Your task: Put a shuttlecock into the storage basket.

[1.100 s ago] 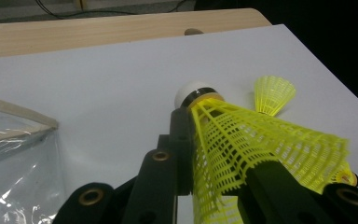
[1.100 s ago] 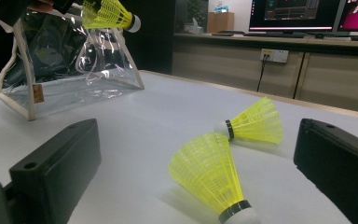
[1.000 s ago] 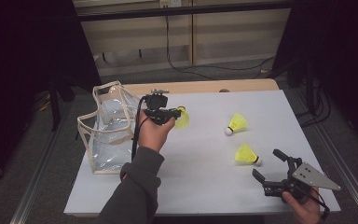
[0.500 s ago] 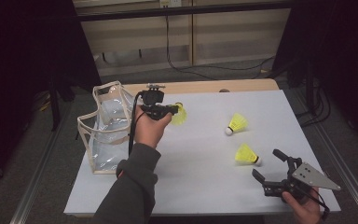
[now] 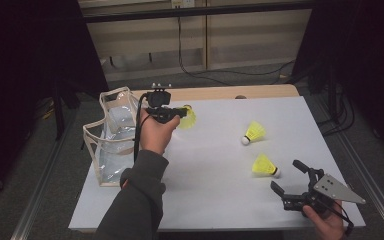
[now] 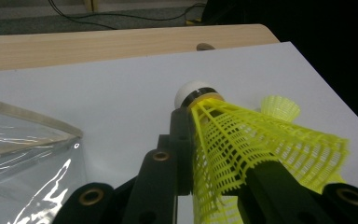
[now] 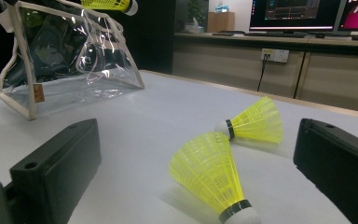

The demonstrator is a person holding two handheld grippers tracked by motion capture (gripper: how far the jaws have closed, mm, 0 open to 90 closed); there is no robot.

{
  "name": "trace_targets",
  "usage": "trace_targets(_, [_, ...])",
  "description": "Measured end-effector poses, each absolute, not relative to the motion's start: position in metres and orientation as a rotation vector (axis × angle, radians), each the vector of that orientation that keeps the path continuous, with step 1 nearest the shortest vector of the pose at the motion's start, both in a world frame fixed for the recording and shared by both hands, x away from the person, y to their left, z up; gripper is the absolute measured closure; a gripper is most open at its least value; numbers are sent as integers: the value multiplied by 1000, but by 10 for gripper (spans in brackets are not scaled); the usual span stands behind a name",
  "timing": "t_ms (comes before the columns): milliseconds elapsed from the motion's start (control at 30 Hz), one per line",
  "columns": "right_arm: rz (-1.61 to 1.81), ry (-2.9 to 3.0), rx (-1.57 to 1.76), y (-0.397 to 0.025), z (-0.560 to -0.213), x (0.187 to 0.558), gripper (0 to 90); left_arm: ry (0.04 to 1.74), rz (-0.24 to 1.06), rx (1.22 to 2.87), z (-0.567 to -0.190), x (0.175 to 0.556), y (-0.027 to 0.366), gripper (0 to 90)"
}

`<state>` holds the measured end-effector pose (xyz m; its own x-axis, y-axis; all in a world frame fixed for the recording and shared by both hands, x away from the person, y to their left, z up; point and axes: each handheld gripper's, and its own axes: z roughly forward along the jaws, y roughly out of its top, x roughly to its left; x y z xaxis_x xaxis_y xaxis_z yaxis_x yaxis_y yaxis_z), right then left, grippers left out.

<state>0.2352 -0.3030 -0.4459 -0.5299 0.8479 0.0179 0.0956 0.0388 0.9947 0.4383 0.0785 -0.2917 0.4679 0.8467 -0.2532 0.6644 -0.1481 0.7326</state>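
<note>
One yellow mesh-skirt shuttlecock, white cork tip, clamped in L gripper.

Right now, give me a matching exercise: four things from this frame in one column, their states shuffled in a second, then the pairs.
Things:
1. left hand-held gripper
2. right hand-held gripper
3. clear bag
4. two loose shuttlecocks

States:
A. lying on the white table, right of centre
B. open, low over the table's near right corner
C. shut on a yellow shuttlecock, held above the table
D. standing at the table's left edge

Pairs: 1-C, 2-B, 3-D, 4-A
</note>
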Motion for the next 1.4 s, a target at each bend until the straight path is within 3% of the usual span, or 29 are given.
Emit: trace_targets(1400, [1552, 1700, 959, -303, -446, 235, 5, 1314, 327, 1873, -275, 449, 96, 810])
